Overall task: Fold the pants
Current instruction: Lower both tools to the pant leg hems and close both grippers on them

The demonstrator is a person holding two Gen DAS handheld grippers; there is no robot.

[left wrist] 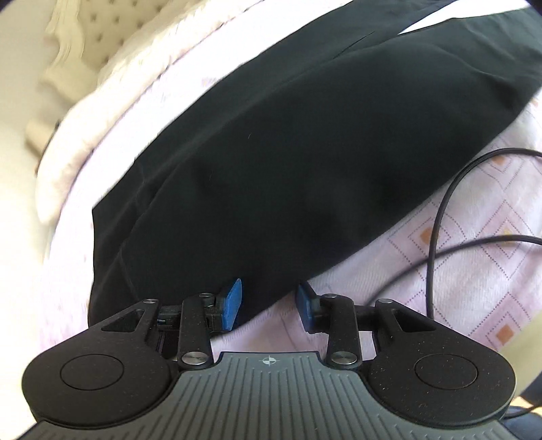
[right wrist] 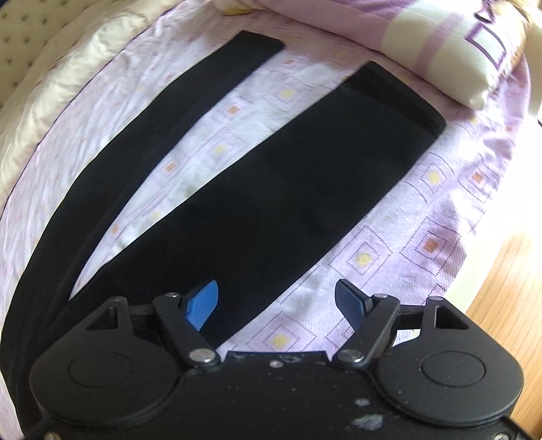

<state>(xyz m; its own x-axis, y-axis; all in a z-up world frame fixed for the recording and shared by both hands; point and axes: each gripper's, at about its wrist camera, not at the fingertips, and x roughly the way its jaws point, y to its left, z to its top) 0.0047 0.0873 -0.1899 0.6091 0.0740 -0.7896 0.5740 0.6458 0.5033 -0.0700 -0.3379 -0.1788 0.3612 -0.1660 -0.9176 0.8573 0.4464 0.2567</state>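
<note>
Black pants (left wrist: 271, 152) lie flat on a pink patterned bedsheet (left wrist: 474, 270). In the left wrist view their wide upper part fills the middle, and my left gripper (left wrist: 269, 306) is open with its blue pads astride the near corner of the cloth. In the right wrist view the two legs (right wrist: 271, 189) spread away toward the far side, with sheet (right wrist: 389, 270) showing between them. My right gripper (right wrist: 277, 301) is open at the near edge of the right leg, its left pad over the cloth.
A black cable (left wrist: 440, 216) loops on the sheet right of the pants. A striped pillow (right wrist: 440, 57) lies beyond the leg ends. A cream quilted headboard (left wrist: 101, 30) and a pale blanket (right wrist: 50, 111) edge the bed. Wooden floor (right wrist: 508, 287) shows at right.
</note>
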